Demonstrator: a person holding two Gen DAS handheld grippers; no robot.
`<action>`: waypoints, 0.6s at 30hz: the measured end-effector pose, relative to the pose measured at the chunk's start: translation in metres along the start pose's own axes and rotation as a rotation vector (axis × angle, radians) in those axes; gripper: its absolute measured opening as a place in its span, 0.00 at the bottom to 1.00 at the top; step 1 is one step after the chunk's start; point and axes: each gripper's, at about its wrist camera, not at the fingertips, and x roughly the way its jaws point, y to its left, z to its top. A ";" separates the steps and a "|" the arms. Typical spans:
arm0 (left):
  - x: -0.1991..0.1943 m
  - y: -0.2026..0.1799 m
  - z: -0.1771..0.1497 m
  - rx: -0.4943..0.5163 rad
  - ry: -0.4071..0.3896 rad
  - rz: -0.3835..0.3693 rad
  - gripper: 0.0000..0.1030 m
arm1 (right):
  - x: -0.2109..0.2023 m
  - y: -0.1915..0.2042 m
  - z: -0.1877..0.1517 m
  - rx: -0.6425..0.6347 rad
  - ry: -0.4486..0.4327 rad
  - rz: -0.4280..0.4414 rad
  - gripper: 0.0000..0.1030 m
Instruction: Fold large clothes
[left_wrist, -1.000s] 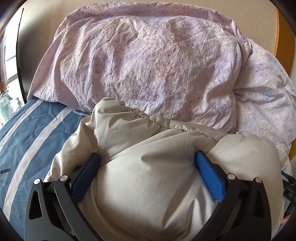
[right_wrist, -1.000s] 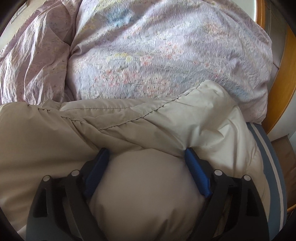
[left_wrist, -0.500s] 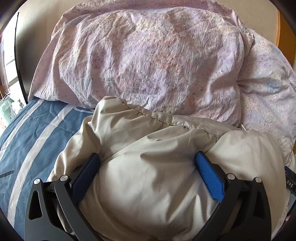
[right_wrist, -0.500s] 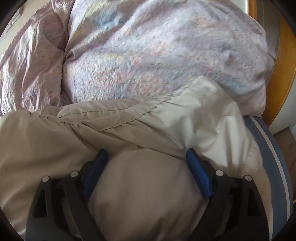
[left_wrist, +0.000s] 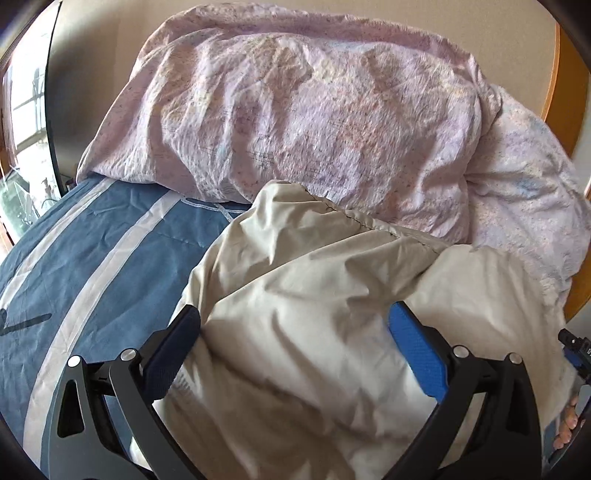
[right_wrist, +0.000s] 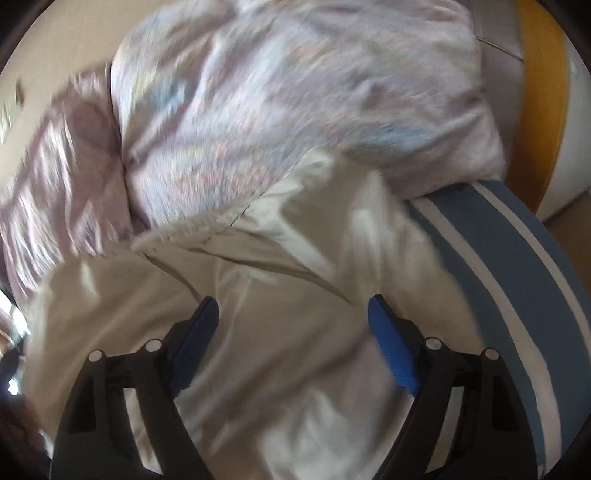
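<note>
A beige padded jacket (left_wrist: 317, 302) lies bunched on the blue striped bed, its far edge against the pillows. My left gripper (left_wrist: 295, 325) is open, its blue pads wide apart with the jacket's puffy bulk between and under them. In the right wrist view the same jacket (right_wrist: 295, 295) fills the lower frame, blurred by motion. My right gripper (right_wrist: 291, 314) is open above it, and I cannot tell if its pads touch the fabric.
Two lilac floral pillows (left_wrist: 314, 110) (right_wrist: 295, 92) are piled at the head of the bed. The blue cover with white stripes (left_wrist: 92, 258) (right_wrist: 517, 277) extends on both sides. A wooden headboard (right_wrist: 543, 92) stands at the right and a window (left_wrist: 26, 110) at the far left.
Both grippers have pulled back and risen from the jacket. The right wrist view has tilted and blurred, and the jacket now sits looser and flatter between the pads.
</note>
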 end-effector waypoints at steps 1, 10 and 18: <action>-0.013 0.010 -0.003 -0.036 -0.003 -0.026 0.99 | -0.017 -0.015 -0.004 0.061 -0.011 0.020 0.82; -0.051 0.090 -0.063 -0.432 0.146 -0.200 0.99 | -0.035 -0.084 -0.053 0.483 0.169 0.219 0.84; -0.037 0.090 -0.094 -0.676 0.205 -0.312 0.93 | -0.003 -0.077 -0.070 0.653 0.231 0.328 0.84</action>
